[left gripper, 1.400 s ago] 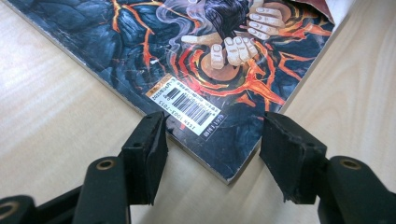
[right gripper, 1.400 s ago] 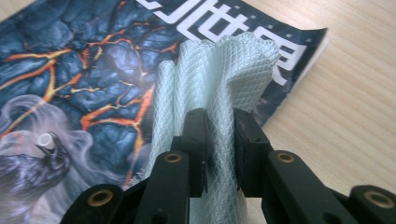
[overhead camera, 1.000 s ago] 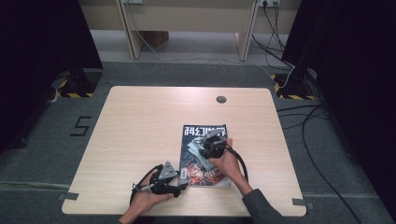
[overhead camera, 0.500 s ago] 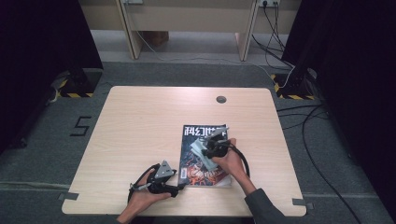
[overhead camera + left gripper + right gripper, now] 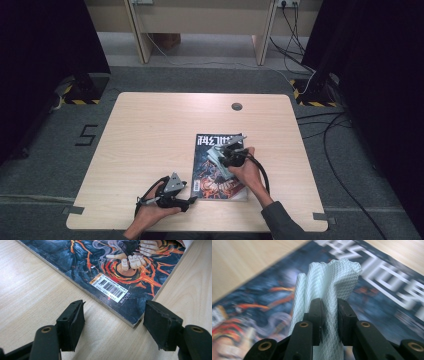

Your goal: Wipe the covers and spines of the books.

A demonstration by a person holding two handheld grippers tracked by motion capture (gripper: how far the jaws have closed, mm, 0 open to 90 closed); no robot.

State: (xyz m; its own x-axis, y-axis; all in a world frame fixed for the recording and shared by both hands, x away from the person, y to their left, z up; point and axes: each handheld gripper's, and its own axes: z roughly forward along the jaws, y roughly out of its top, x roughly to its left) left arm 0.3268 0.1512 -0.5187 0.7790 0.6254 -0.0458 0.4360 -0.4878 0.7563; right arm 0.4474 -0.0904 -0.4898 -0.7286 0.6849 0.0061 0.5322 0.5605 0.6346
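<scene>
Right gripper (image 5: 329, 315) clamped on white cloth (image 5: 329, 282)

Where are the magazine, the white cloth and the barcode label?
magazine (image 5: 216, 165), high view, on its dark cover.
white cloth (image 5: 329, 282), right gripper view, on its bunched upper part.
barcode label (image 5: 111, 288), left gripper view, on the bars.

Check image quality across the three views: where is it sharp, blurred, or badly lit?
High view: even light on the pale wooden table, black surroundings, soft detail. Left gripper view: sharp; the barcode on the dark, red-streaked glossy magazine is crisp, little glare. Right gripper view: the white mesh-textured cloth in the right gripper is sharp, the cover behind it blurred.
</scene>
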